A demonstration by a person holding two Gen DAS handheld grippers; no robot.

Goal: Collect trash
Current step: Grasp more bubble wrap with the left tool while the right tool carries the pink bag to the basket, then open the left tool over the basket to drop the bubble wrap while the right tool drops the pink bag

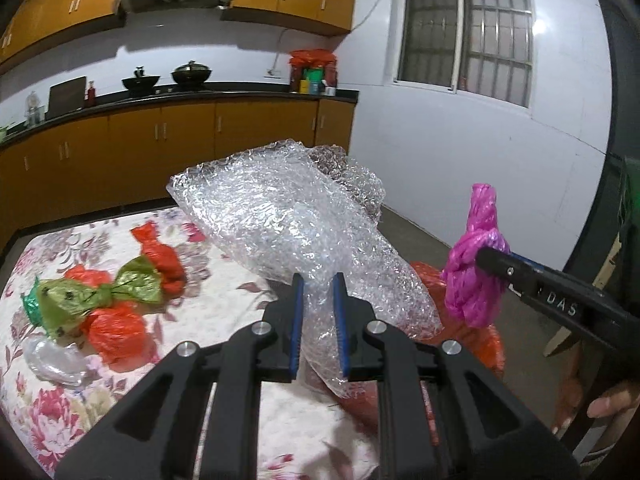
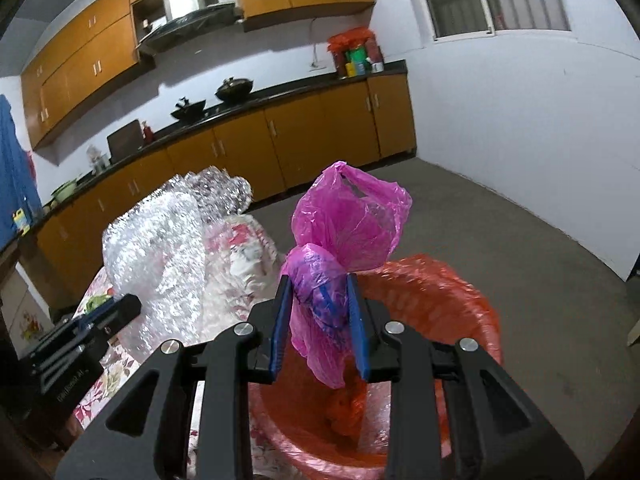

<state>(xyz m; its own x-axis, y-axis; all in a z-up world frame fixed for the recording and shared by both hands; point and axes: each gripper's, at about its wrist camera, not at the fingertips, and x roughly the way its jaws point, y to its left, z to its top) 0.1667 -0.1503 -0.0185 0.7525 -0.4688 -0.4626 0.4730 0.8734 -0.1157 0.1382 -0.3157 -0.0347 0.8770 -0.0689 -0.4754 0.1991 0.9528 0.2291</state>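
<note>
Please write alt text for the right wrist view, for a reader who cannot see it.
The right gripper has its jaws shut on a crumpled pink plastic bag, held above a bin lined with an orange bag. To the left, the left gripper holds bubble wrap over a floral tablecloth, in a kitchen.

I note: bubble wrap (image 1: 288, 216) clear glossy plastic; pink bag (image 2: 348, 224) thin crinkled film; tablecloth (image 1: 224, 312) matt floral cloth; cabinets (image 1: 160, 132) smooth wood.

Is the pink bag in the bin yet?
Not yet. The right gripper holds the pink bag above the open bin; its lower end hangs free over the opening.
</note>
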